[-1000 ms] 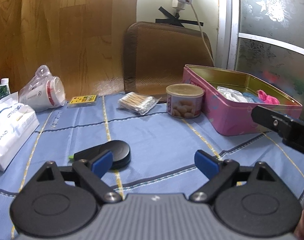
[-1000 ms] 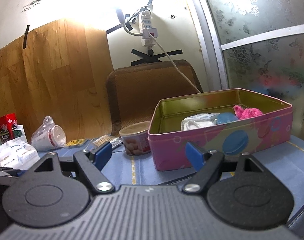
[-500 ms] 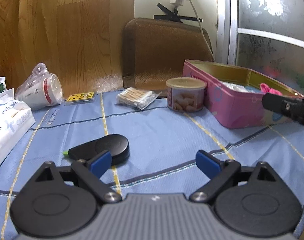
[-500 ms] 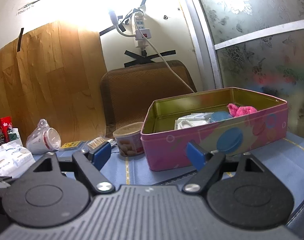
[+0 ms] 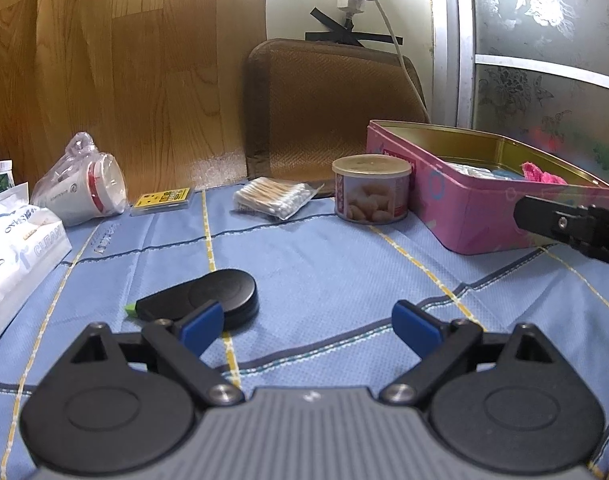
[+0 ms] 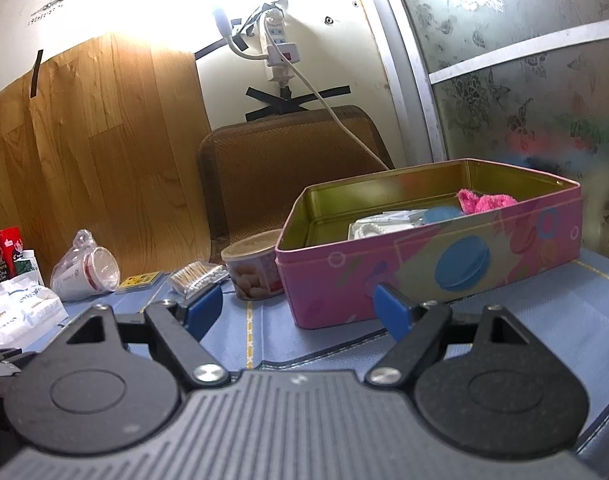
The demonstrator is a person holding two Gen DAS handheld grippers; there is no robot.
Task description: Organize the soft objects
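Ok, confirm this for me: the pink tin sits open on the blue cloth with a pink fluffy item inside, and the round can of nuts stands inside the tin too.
One detail is wrong. The round can stands outside the pink tin, on the blue cloth beside the tin's left end, as the left wrist view shows. The rest holds: the tin is open with the pink fluffy item inside.

Round nut can point(image 5: 371, 189), bag of cotton swabs point(image 5: 273, 197), black disc-shaped device point(image 5: 208, 294), wrapped paper cups point(image 5: 84, 190), yellow card point(image 5: 163, 200)

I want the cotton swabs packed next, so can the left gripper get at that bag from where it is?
Probably yes: the left gripper is open and empty, and only bare blue cloth lies ahead toward the cotton swab bag.
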